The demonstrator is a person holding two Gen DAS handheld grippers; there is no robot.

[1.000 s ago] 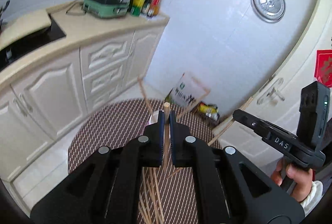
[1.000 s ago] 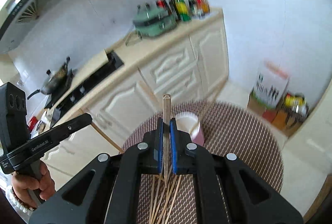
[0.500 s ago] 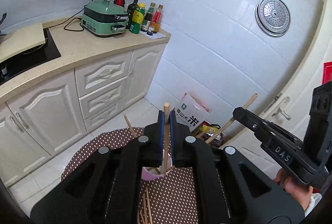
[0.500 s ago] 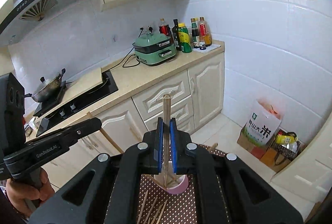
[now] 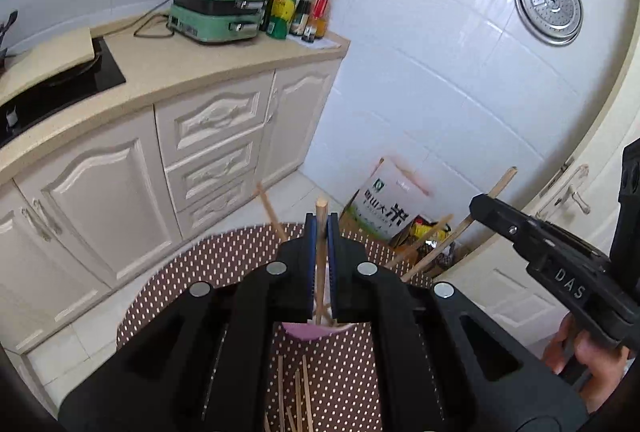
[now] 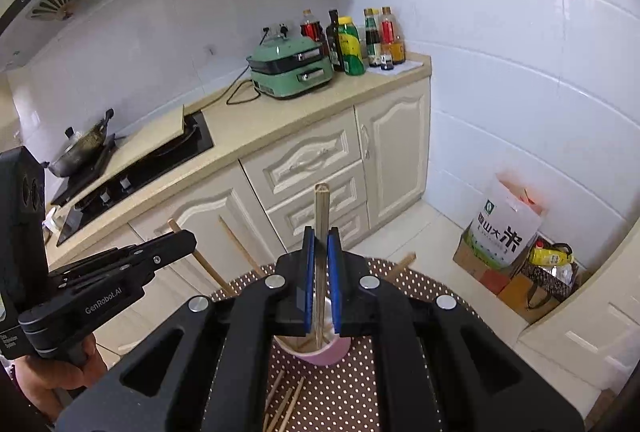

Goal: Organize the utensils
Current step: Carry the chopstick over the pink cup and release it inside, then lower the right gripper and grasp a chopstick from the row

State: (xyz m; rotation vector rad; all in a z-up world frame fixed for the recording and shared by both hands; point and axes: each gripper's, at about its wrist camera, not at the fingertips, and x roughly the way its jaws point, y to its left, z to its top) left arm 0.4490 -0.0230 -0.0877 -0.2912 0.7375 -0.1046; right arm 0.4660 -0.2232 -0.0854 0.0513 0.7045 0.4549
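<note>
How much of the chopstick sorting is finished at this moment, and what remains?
Done: a few chopsticks already stand in the pink cup. In hand: the left gripper and the right gripper each clamp one chopstick over the cup, not yet released. Left: several loose chopsticks lie on the dotted mat.

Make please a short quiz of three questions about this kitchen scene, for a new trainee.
1. True or false: each tongs, left tongs and right tongs, is shut on a chopstick.
2. What colour is the cup under the right tongs? A green, B pink, C white.
3. Fill in: loose chopsticks lie on the dotted ____.

Key: 1 true; each clamps one wooden chopstick upright. 2 B. 3 table.
</note>
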